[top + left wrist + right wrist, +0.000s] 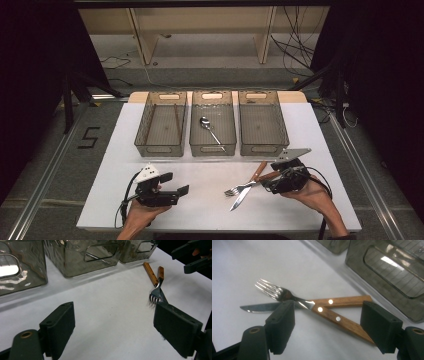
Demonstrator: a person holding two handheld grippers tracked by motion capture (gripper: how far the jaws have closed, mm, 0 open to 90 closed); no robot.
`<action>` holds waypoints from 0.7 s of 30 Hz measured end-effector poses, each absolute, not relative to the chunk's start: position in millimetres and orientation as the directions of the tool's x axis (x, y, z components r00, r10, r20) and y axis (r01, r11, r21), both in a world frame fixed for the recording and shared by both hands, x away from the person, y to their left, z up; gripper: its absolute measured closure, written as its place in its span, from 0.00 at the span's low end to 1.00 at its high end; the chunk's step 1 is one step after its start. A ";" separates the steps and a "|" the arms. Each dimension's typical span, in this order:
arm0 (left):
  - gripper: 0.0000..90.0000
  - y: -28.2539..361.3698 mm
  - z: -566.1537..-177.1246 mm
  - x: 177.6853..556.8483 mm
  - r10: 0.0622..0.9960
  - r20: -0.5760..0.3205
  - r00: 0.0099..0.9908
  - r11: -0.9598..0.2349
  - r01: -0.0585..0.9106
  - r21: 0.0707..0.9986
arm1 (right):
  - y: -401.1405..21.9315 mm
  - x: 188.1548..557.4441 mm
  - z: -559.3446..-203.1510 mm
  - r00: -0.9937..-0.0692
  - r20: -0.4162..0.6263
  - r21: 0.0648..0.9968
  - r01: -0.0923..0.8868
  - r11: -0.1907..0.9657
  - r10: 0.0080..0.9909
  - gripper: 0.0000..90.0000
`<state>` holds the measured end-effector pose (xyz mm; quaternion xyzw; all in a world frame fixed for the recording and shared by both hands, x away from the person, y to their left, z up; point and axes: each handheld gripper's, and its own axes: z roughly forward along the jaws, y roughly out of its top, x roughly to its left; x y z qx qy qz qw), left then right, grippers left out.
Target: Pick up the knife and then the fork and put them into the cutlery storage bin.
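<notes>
Three clear bins sit in a row at the far side of the white table (pixel 150 200): the left bin (pixel 161 125) holds what look like two thin sticks, though they are too small to be sure of, the middle bin (pixel 213 124) holds a spoon (pixel 210 128), and the right bin (pixel 262 123) shows nothing inside. Nearer the person, the left gripper (pixel 176 184) rests low over the table's near left part, held in the left hand (pixel 142 212), its jaws spread wide with only bare table between them. At the near right, the right gripper (pixel 272 182), held in the right hand (pixel 312 195), hovers just over the cutlery with its jaws spread as well, one on each side of the wooden handles and gripping nothing. A fork (pixel 312 306) lies crossed over a knife (pixel 317 303) on the table in front of the right bin, handles pointing toward that bin.
</notes>
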<state>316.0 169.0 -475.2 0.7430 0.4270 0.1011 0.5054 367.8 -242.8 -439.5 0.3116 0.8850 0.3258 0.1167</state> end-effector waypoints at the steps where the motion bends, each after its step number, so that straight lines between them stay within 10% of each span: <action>1: 0.19 169.0 -475.5 316.0 0.737 -0.279 0.616 -0.130 0.534 0.836 | -243.2 369.0 -440.8 -0.779 -0.012 0.642 0.475 0.603 0.626 0.32; 21: 0.19 169.0 -477.9 314.9 0.734 -0.280 0.619 -0.133 0.535 0.834 | -225.9 382.4 -452.0 -0.870 -0.128 0.481 0.366 0.797 0.477 0.43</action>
